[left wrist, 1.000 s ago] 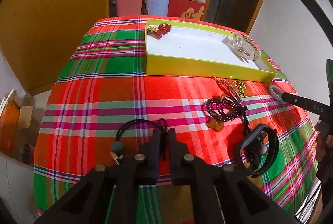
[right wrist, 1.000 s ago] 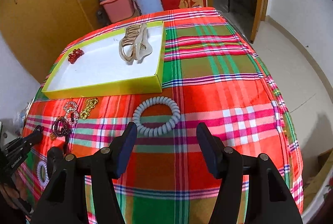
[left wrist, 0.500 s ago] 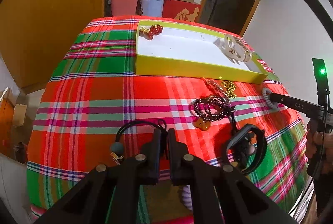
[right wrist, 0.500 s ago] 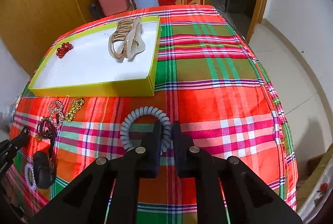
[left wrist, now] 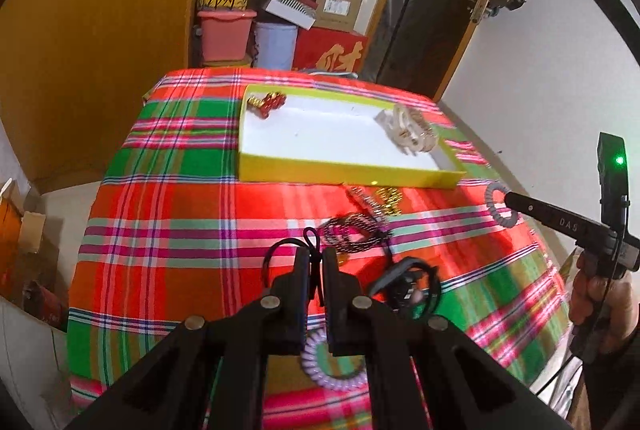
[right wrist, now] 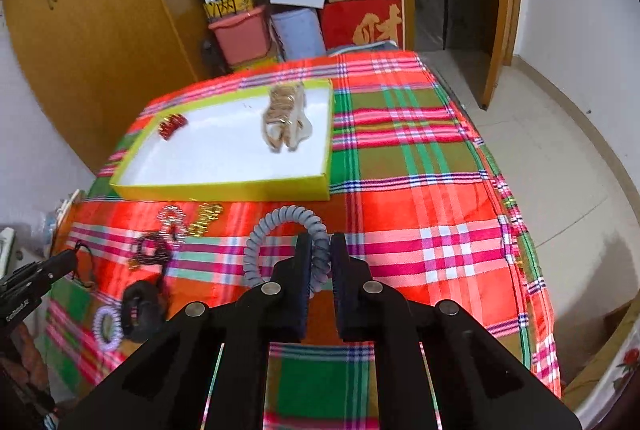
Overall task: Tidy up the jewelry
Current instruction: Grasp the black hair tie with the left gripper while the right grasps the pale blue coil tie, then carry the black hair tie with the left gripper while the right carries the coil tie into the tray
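My left gripper [left wrist: 315, 258] is shut on a black cord necklace [left wrist: 276, 254] and holds it above the plaid tablecloth. My right gripper [right wrist: 318, 250] is shut on a grey spiral hair tie [right wrist: 280, 222], lifted off the cloth; it also shows in the left wrist view [left wrist: 498, 204]. The yellow-rimmed white tray [left wrist: 344, 174] [right wrist: 224, 186] holds a red bead piece [left wrist: 266, 101] and a beige hair claw [left wrist: 412, 132]. On the cloth lie a dark bead bracelet [left wrist: 352, 230], a gold chain [left wrist: 390, 198], a black hair tie [left wrist: 412, 286] and a lilac spiral tie [left wrist: 332, 366].
The table is covered by a red-green plaid cloth [right wrist: 420, 190]. Boxes and plastic bins [left wrist: 280, 30] are stacked behind the table. A wooden wardrobe [left wrist: 80, 30] stands at the left, a door [right wrist: 500, 10] at the right.
My right gripper closed on the grey spiral tie and lifted it. My left gripper rose and moved back from the table with the black cord necklace.
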{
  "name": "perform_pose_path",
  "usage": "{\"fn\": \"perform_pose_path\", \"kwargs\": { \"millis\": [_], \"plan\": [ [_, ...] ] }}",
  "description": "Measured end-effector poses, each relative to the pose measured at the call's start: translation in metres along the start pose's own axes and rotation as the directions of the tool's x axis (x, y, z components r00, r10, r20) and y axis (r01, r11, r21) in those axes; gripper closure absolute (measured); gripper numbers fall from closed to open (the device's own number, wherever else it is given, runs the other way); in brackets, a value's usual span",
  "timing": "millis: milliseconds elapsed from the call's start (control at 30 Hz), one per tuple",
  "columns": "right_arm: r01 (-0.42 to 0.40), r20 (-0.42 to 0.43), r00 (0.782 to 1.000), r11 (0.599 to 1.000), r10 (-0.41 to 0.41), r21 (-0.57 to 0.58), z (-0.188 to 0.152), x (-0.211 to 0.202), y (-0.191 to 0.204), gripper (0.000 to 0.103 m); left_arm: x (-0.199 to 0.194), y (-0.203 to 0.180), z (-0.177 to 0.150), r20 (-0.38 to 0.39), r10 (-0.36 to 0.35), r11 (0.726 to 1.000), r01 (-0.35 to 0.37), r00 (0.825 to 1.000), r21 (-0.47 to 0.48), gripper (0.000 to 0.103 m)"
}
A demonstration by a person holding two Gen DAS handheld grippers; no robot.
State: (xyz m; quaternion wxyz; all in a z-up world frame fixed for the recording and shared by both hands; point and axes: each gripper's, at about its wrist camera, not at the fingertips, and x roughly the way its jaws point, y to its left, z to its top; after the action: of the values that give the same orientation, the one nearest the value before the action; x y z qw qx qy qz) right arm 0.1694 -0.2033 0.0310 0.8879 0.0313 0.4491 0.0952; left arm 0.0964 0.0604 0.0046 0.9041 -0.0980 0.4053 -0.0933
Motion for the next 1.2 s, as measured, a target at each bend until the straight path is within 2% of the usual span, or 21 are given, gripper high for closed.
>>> {"fn": "perform_pose_path", "kwargs": {
  "millis": [267, 633, 1200],
  "plan": [
    [-0.028, 0.054, 0.998, 1.0, 0.029, -0.014, 0.002, -0.032, 0.012, 0.094, -0.023, -0.019, 0.01, 0.045, -0.033, 0.999, 0.031, 0.998, 0.025, 0.097],
    [-0.049, 0.093, 0.994, 0.998, 0.054, -0.046, 0.013, -0.049, 0.027, 0.094, -0.038, -0.034, 0.032, 0.091, -0.077, 0.996, 0.073, 0.993, 0.045, 0.097],
    [-0.057, 0.081, 0.995, 0.995, 0.064, -0.085, 0.036, -0.023, 0.043, 0.094, -0.001, -0.031, 0.078, 0.092, -0.107, 0.994, 0.104, 0.99, 0.04, 0.097]
  ]
}}
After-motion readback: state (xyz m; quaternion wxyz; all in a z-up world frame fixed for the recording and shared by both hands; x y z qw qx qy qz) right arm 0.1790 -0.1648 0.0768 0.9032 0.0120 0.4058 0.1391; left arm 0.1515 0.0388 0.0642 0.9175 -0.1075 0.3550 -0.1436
